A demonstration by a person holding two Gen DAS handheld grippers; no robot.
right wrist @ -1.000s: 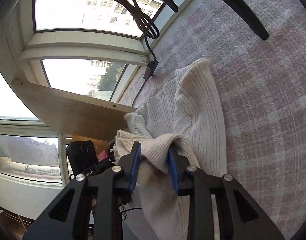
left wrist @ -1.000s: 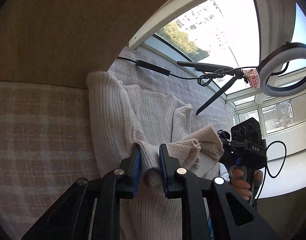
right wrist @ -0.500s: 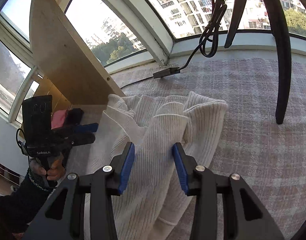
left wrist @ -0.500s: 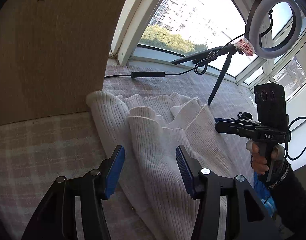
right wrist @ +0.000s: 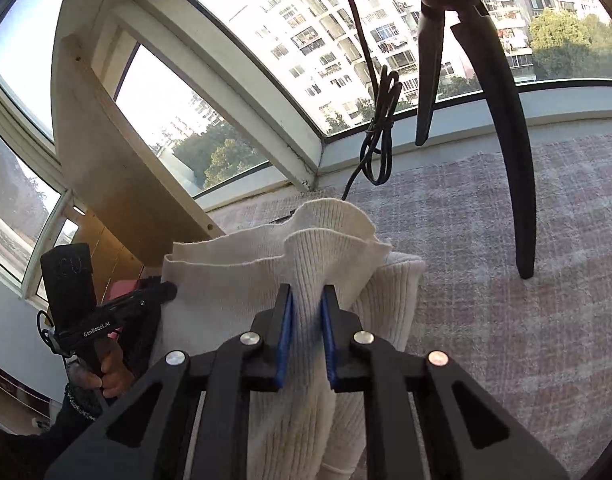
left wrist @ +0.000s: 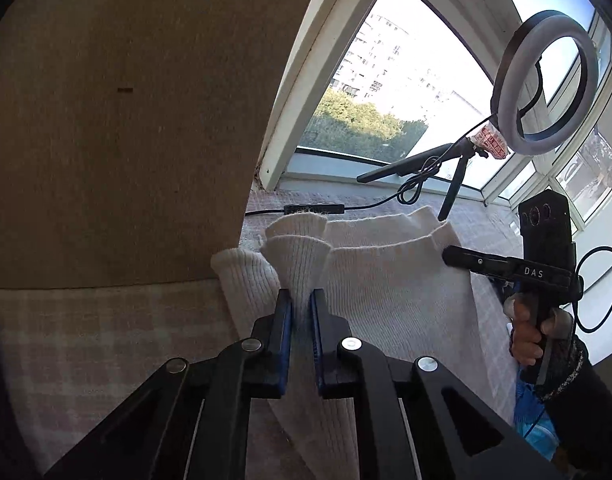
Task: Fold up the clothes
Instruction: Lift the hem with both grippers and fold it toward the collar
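On checked tabletop (left wrist: 105, 320) | we are pinching sweater (left wrist: 386, 280) edge: left gripper (left wrist: 300, 312), right gripper (right wrist: 306, 312) | edge spanning crosswise between grippers.

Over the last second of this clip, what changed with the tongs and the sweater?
Both tongs released the cream sweater, opened wide above it half a second ago, then closed again. Now the left tongs pinch its doubled ribbed edge at one end and the right tongs pinch it at the other, so the edge stands up between them. The sweater stayed on the checked cloth; the ring light did not move.
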